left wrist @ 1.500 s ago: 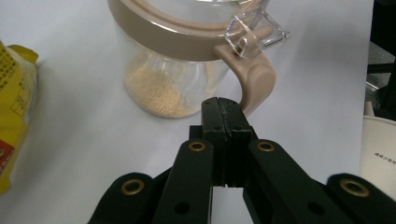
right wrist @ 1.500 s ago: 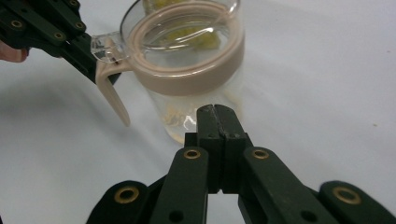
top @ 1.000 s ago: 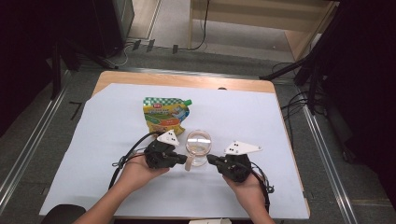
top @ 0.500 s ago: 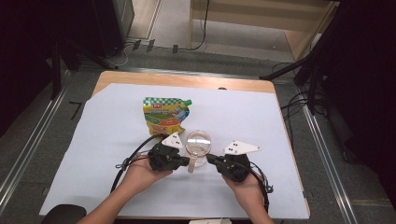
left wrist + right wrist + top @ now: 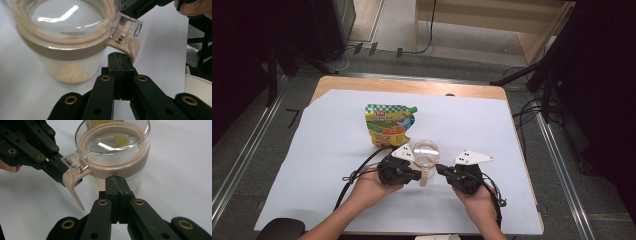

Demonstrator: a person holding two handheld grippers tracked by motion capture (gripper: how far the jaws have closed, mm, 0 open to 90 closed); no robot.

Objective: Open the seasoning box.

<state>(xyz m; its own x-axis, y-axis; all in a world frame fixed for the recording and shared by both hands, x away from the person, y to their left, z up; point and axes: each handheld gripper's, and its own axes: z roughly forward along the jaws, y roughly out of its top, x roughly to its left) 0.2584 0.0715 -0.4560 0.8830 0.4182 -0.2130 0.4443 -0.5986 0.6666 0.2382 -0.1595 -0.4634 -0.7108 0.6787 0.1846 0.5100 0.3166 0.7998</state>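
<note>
Hardly anything is shifting between the earlier frames and now: both hands are staying planted at the near edge of the bench [image 5: 312, 165], and at most the left gripper [image 5: 418, 175] is nudging a touch closer to the jar's latch. To me that reads as settling in before working the catch, with the lid not yet opened.

Going from the left, a person's left hand [image 5: 371, 189] is holding the left gripper just beside the clear canister [image 5: 426, 156], which is standing upright near the front middle of the white-covered bench. In the left gripper view its fingers [image 5: 115, 65] are pressed together with nothing between them, their tips sitting right under the beige latch lever [image 5: 132, 50] and the clear hinge tab [image 5: 126, 26]; whether they are touching the lever I cannot tell.

Behind the canister, a little to the left, a green and yellow spouted pouch [image 5: 388, 126] is lying flat. It carries a red logo patch and printing, all too small to read.

On the right, the right gripper [image 5: 441, 171] is also clenched empty, its fingers [image 5: 115, 185] resting just against the canister's beige seal band [image 5: 120, 171], seemingly bracing it. A thin layer of pale grains is lying in the jar's bottom.
</note>
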